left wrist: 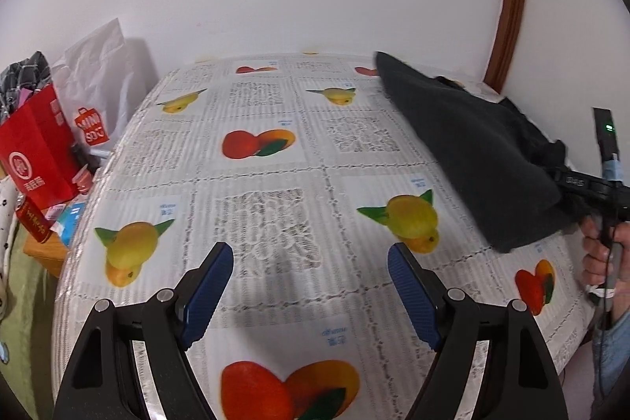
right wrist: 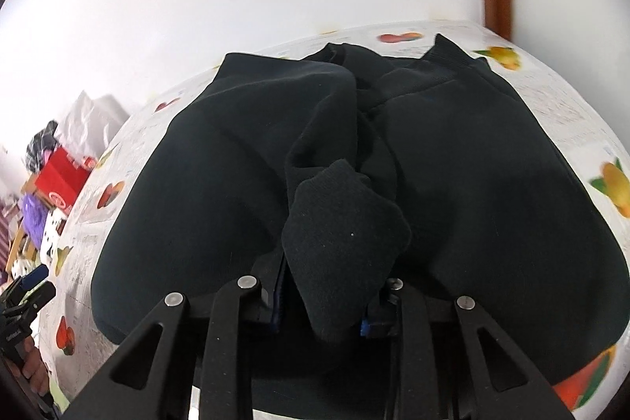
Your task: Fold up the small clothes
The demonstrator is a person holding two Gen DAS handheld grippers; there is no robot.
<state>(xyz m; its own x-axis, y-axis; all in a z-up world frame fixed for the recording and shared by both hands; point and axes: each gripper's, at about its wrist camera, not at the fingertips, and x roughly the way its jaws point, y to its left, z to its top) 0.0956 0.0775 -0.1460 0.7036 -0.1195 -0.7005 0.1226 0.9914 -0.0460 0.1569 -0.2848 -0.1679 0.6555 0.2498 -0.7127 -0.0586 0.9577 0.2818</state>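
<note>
The left tool (left wrist: 309, 272) hangs with its blue pads wide apart and empty over the fruit-patterned desk (left wrist: 275, 160). The right tool (right wrist: 327, 306) is clamped on a bunched fold of the dark garment (right wrist: 492, 184), which lies spread across the desk's right side.

We see a black garment (right wrist: 453, 152) on a tabletop (left wrist: 275, 160) covered in white lace-patterned cloth printed with orange, red and yellow fruit with green leaves. Our left gripper (left wrist: 310, 286) is black with blue ribbed fingers (left wrist: 208, 294). A red bag (left wrist: 35, 156) stands beside a white one (left wrist: 94, 81).
</note>
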